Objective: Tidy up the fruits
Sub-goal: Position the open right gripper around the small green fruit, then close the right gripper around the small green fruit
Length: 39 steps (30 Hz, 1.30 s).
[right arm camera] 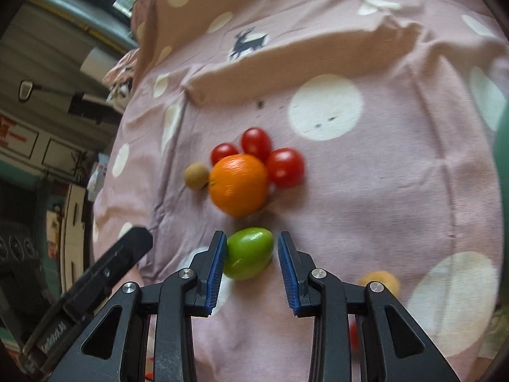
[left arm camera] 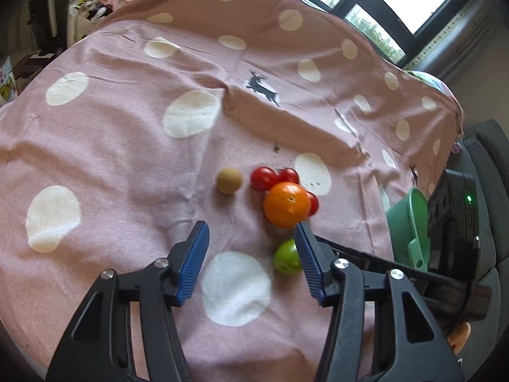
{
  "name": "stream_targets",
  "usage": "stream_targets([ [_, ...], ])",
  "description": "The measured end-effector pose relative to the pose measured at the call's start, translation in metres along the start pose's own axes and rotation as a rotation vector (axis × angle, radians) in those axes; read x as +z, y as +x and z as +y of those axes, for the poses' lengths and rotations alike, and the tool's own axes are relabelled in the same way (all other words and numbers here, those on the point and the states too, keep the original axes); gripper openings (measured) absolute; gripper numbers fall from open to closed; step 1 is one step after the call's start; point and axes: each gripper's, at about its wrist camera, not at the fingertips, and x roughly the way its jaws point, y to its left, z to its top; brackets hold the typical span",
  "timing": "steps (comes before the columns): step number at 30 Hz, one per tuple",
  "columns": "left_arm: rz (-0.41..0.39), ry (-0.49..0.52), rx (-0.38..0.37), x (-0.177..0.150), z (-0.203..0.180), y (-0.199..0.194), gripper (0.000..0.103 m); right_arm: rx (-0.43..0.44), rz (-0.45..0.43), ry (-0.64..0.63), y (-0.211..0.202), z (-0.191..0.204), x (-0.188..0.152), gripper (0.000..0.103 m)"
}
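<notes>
My right gripper (right arm camera: 251, 254) is part open around the green fruit (right arm camera: 248, 252), the left pad touching. My left gripper (left arm camera: 251, 242) gapes wide, holding nothing.

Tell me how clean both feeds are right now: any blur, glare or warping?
Left wrist view: window blown out white, bedspread bowed by fisheye, green fruit slightly soft. Right wrist view: orange and tomatoes smeared by blur, corners vignetted dark, right tool sharp.

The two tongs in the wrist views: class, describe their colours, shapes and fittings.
Both the left tongs and right tongs have black plastic arms with triangular cut-outs, silver round pivot bolts, and flat blue ribbed pads on each finger. No cables or sleeves show.
</notes>
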Motion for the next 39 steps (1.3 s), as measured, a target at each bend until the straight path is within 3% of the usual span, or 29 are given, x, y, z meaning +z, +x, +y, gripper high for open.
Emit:
stream_targets([
  [5, 0.061, 0.058, -0.021, -0.009, -0.016, 0.012, 0.054, 0.044, 0.005, 0.073, -0.001, -0.015, 0.003, 0.034],
  [13, 0.187, 0.085, -0.044, -0.022, -0.03, 0.04, 0.044, 0.077, 0.011, 0.119, 0.005, -0.023, 0.01, 0.034],
  [18, 0.221, 0.091, -0.026, -0.026, -0.033, 0.051, 0.036, 0.083, 0.014, 0.109, 0.006, -0.02, 0.01, 0.034],
  [24, 0.215, 0.061, -0.015, -0.025, -0.029, 0.055, 0.031, 0.077, 0.015, 0.066, 0.01, -0.01, 0.012, 0.034],
  [39, 0.194, 0.062, 0.002, -0.024, -0.028, 0.056, 0.029, 0.008, -0.008, -0.019, 0.019, 0.004, 0.014, 0.034],
])
